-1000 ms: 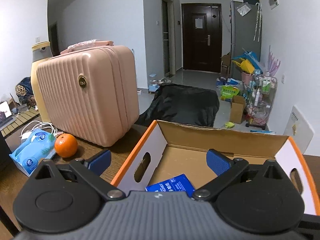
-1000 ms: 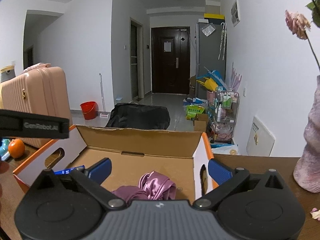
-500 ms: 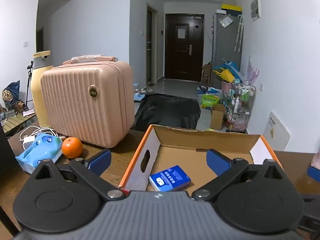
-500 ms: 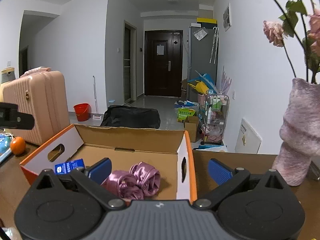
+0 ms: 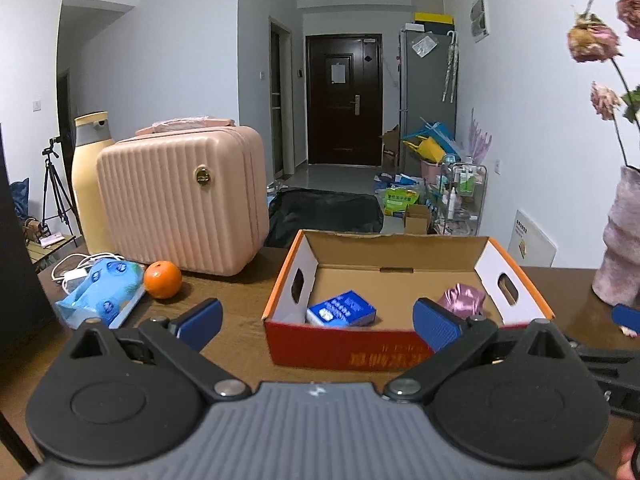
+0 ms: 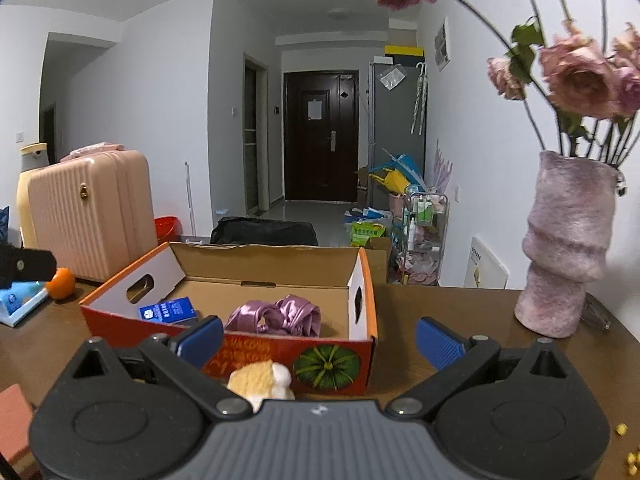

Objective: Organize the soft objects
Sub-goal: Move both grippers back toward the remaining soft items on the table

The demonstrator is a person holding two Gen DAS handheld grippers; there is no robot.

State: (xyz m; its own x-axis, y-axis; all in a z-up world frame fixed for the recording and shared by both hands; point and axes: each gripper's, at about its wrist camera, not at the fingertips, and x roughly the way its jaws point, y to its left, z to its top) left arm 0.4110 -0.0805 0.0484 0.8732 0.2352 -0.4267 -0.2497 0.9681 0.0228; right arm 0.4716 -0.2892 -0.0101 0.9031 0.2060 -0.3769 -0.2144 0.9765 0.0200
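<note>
An open cardboard box point(image 5: 400, 346) point(image 6: 280, 350) with orange edges stands on the brown table. Inside lie a blue tissue pack point(image 5: 341, 314) point(image 6: 168, 311) and a purple satin cloth point(image 5: 462, 299) point(image 6: 276, 316). A cream plush object point(image 6: 260, 382) lies on the table in front of the box, just ahead of my right gripper. My left gripper point(image 5: 318, 324) is open and empty, in front of the box. My right gripper point(image 6: 319, 339) is open and empty, in front of the box.
A pink suitcase point(image 5: 184, 200), a yellow bottle point(image 5: 90, 184), an orange point(image 5: 162, 279), a blue wipes pack point(image 5: 100, 292) and white cables stand left of the box. A fuzzy purple vase point(image 6: 564, 248) with dried roses stands at the right. A pink object point(image 6: 14, 412) lies at front left.
Both grippers have pulled back from above the box toward the near side of the table. The box front and the plush object have come into view. Both stay open.
</note>
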